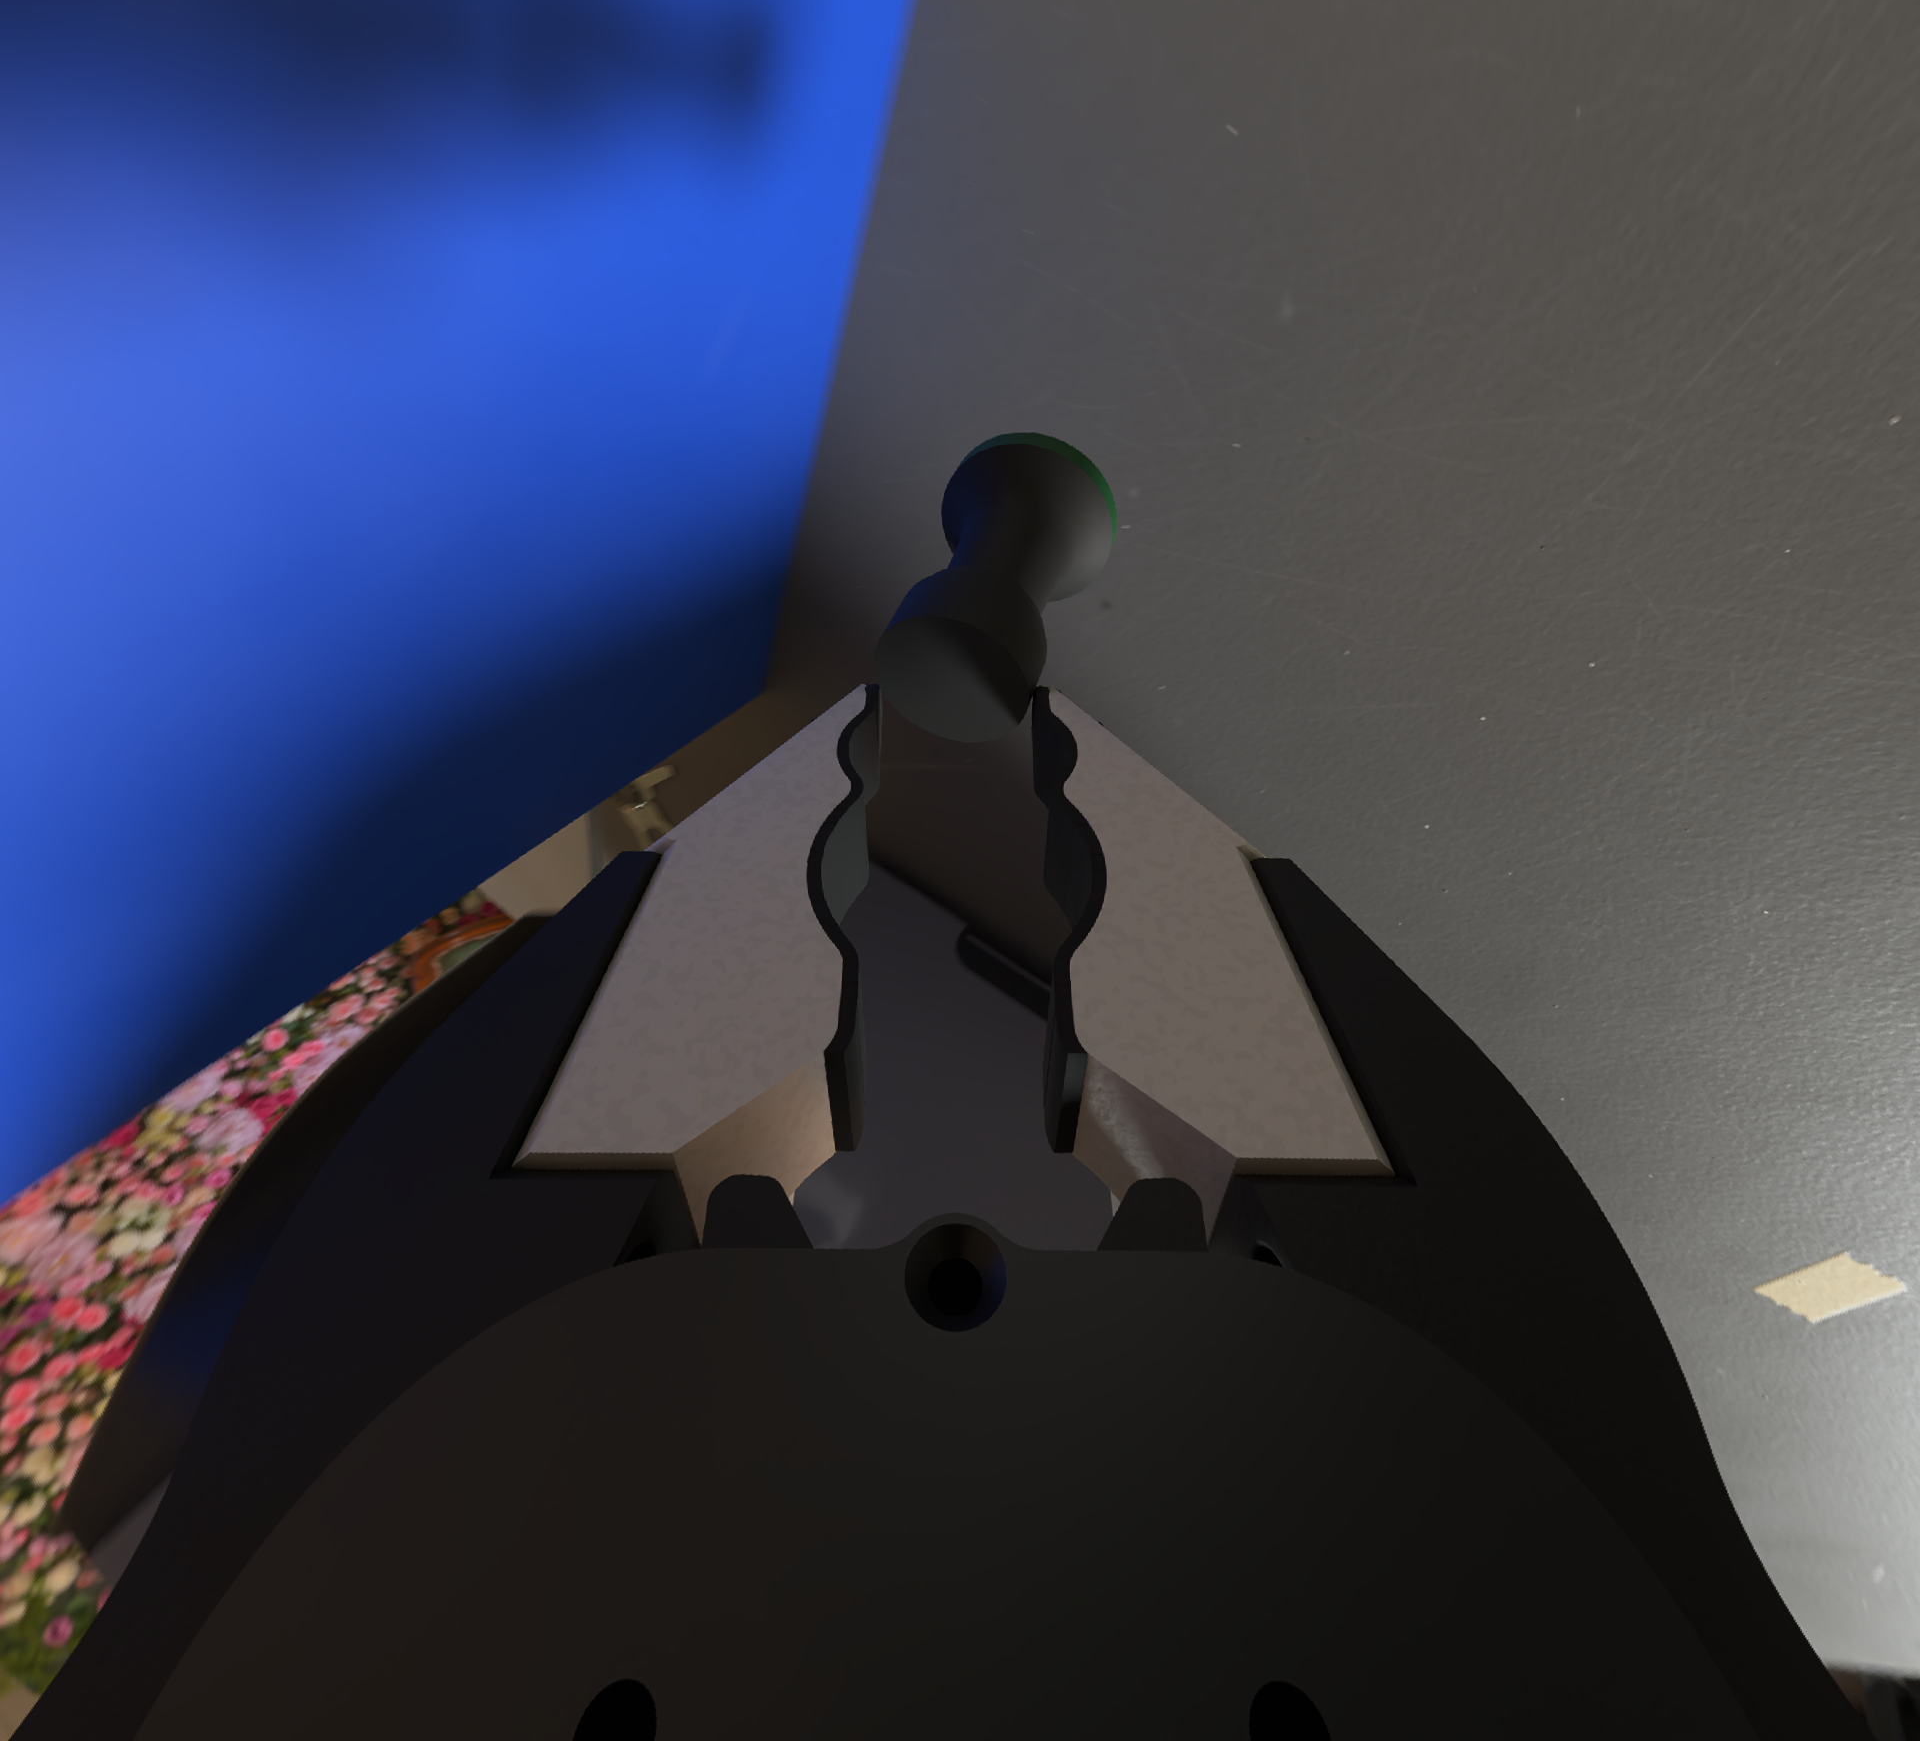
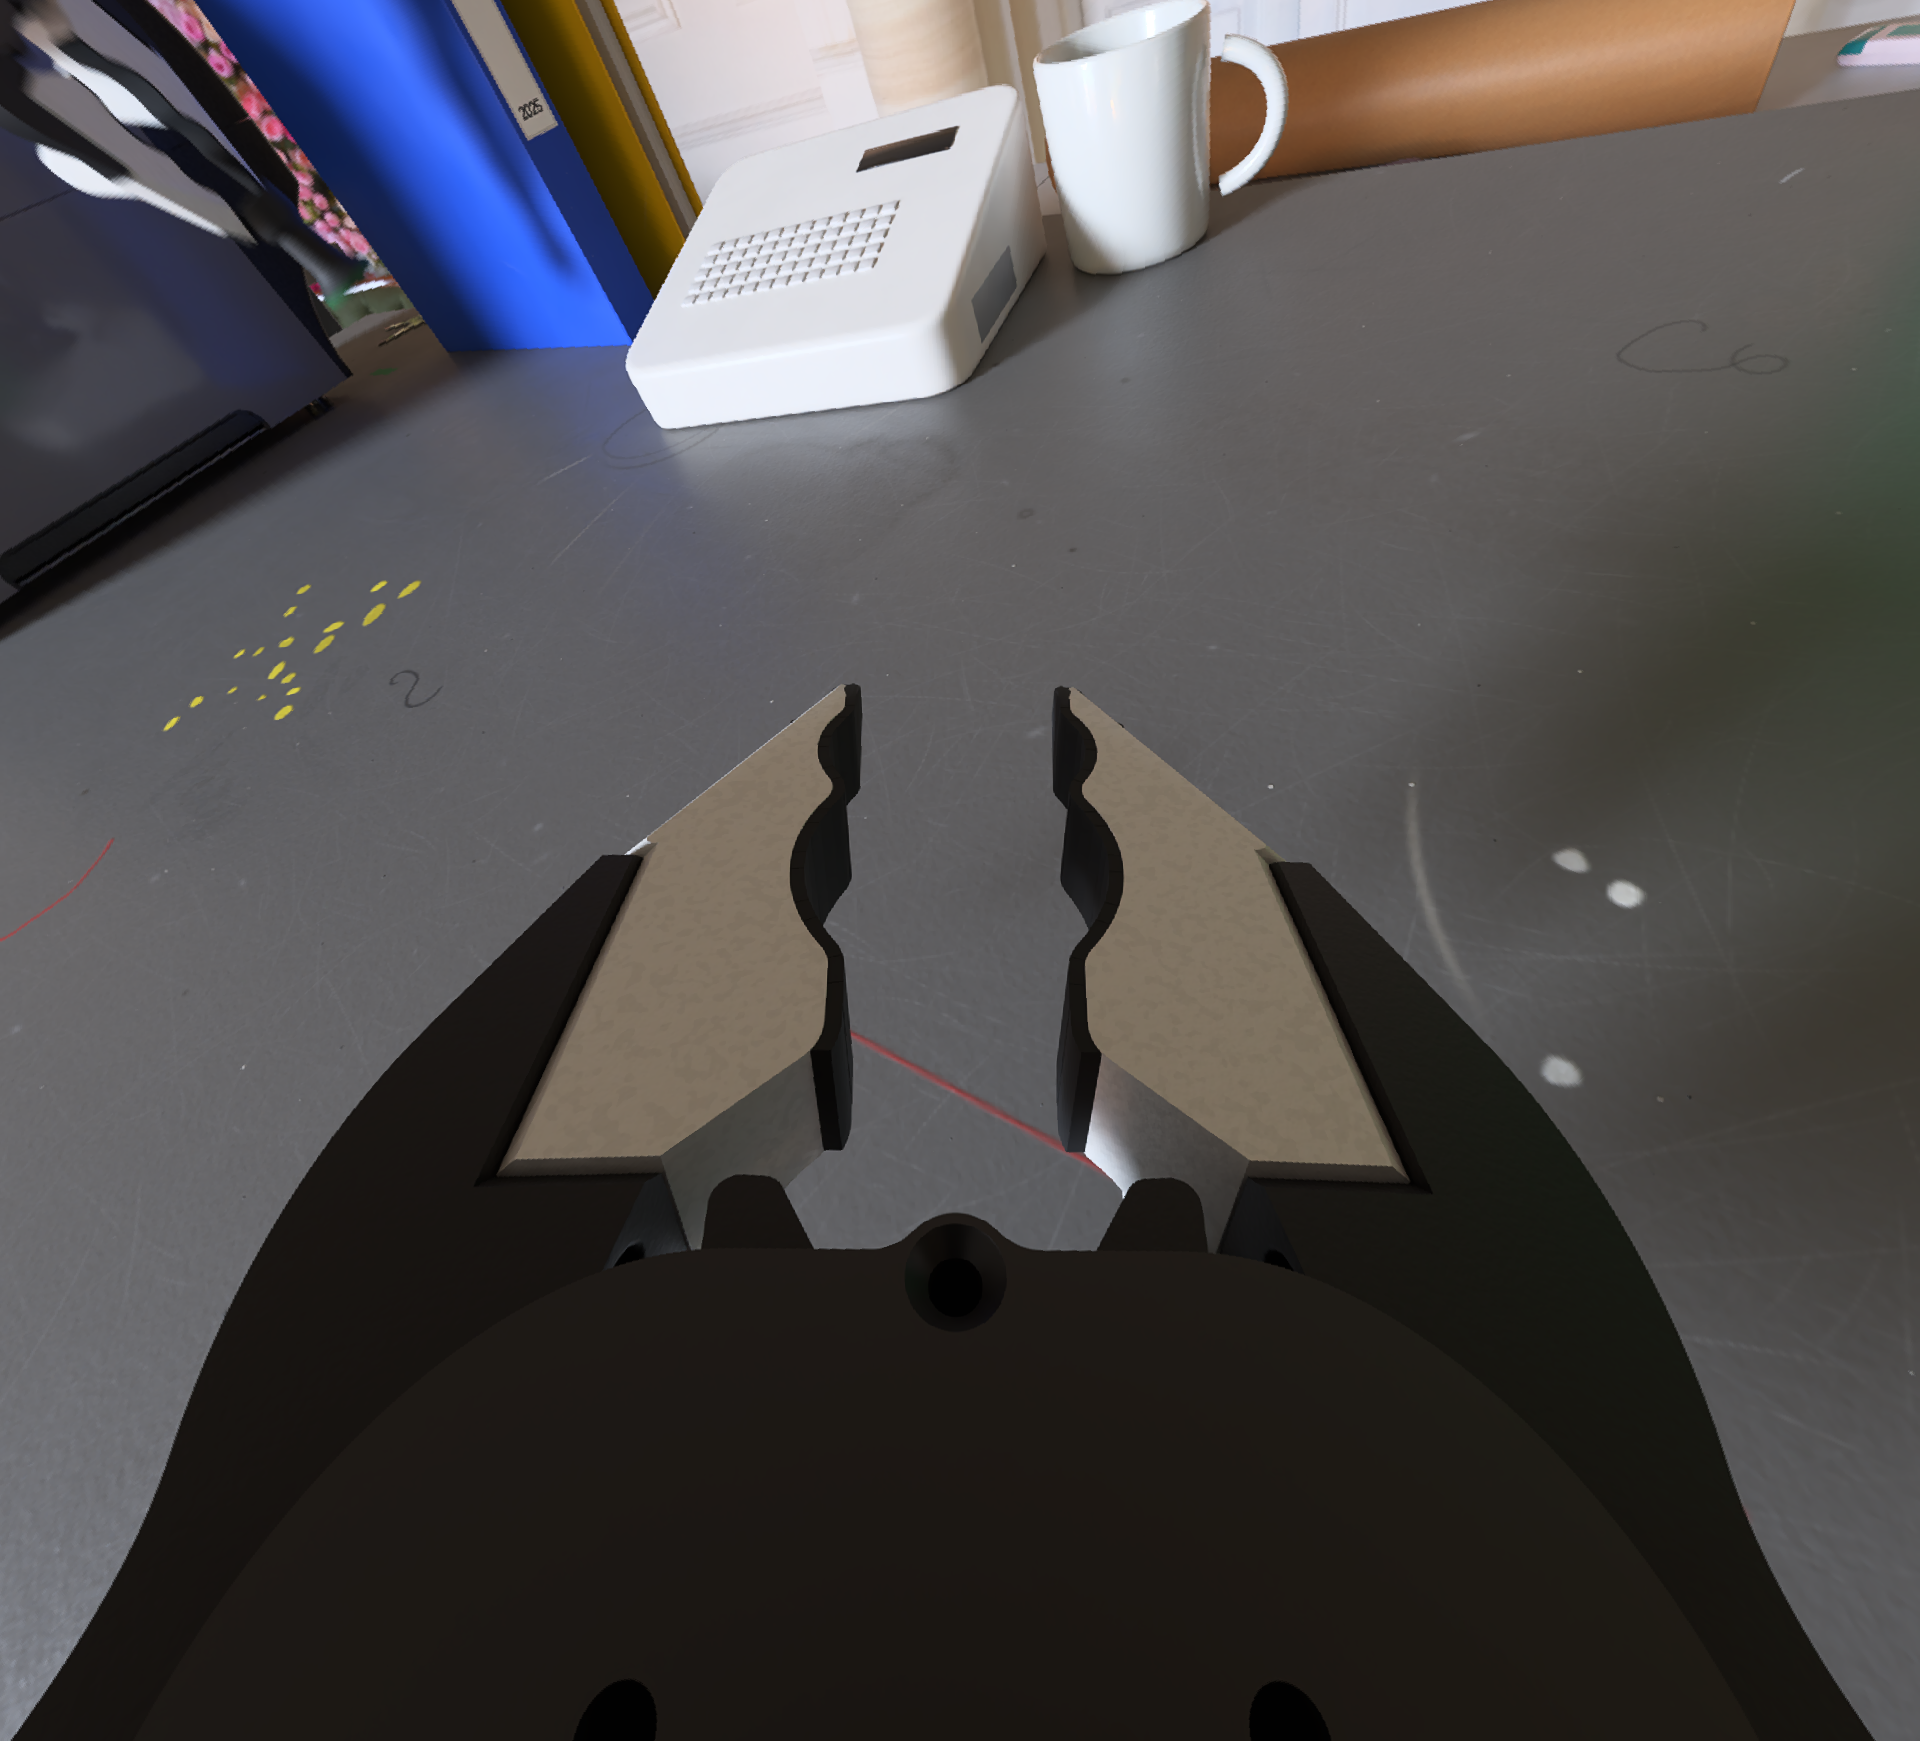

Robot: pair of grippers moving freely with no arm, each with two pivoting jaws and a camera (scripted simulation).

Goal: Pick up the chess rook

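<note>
Leftmost, a blue binder (image 2: 343,81) stands on the scuffed grey table (image 2: 1351,548), then a white box (image 2: 831,278), white mug (image 2: 1127,133) and panelled walls; the left gripper (image 1: 954,704) clamps the dark chess rook (image 1: 987,611), the right gripper (image 2: 956,704) gapes empty.

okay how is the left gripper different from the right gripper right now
The left gripper has the dark chess rook between its fingertips; the right gripper has nothing between its fingers. The left gripper sits close beside the blue binder; the right gripper hangs over open grey table, facing a white box and white mug. Both share tan pads and black bodies.
</note>
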